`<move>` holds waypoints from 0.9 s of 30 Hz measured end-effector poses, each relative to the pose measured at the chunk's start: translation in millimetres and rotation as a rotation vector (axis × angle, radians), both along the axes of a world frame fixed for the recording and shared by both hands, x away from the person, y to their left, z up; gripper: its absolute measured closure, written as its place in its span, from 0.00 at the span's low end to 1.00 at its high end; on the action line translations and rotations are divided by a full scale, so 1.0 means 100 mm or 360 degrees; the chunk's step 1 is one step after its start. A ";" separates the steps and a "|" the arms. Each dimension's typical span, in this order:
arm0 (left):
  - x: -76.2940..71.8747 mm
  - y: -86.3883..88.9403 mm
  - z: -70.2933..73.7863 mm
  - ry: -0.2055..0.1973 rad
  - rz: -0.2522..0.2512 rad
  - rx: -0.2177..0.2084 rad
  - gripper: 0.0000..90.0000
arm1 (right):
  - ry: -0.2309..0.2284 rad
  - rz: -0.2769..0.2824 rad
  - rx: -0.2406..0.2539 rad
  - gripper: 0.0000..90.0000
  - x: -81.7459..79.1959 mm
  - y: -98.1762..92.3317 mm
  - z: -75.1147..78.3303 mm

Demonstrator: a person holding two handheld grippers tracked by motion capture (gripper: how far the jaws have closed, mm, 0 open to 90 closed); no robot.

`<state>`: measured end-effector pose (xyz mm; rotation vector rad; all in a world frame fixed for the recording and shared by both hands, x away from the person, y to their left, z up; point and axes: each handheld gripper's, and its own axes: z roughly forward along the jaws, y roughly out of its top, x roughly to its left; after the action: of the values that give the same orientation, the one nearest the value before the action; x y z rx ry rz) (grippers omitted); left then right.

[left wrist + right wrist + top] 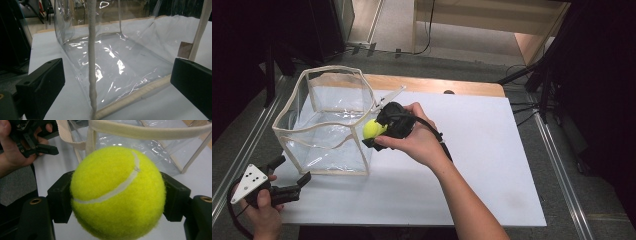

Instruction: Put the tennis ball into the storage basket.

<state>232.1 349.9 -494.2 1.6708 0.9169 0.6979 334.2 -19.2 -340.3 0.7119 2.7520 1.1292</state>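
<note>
Tennis ball (372, 129): in the high view it is pinched in the right gripper (377, 131), held above the desk (492, 165) just at the near right corner of the clear bag (329, 125). The bag stands open-topped toward the desk's far left corner. The left gripper (292, 177) rests at the near left corner of the desk, jaws spread, clear of the bag. Judged step: carry the ball over the cream rim and release it inside.

Left gripper view: the spread jaws frame the bag's near corner seam (92, 62) and bottom trim, touching neither. The plastic walls look limp. Recommended: close this gripper on the rim or corner seam to steady the bag before the ball goes in, since a loose wall could fold under contact.

Right gripper view: the ball (117, 192) sits squarely between the two black jaws, gripped at its widest part. The bag's cream rim (150, 131) runs just beyond and above it. Recommended: raise the ball above that rim, advance until it hangs over the bag's floor, then spread the jaws. Release low to limit bounce.
</note>
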 end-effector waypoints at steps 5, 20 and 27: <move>0.00 0.00 0.00 0.0001 0.0000 0.0000 0.00 | -0.0015 0.0002 0.0007 0.27 0.03 -0.02 0.03; 0.00 0.00 0.00 0.0000 -0.0002 0.0001 0.00 | -0.0023 -0.0007 0.0031 0.27 0.10 -0.02 0.20; 0.00 0.00 0.00 0.0000 0.0000 0.0003 0.00 | -0.0011 -0.0022 0.0042 0.27 0.13 -0.03 0.29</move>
<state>232.3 350.3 -494.1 1.6724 0.9161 0.6989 347.4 -21.8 -311.4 0.7271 2.7269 1.1653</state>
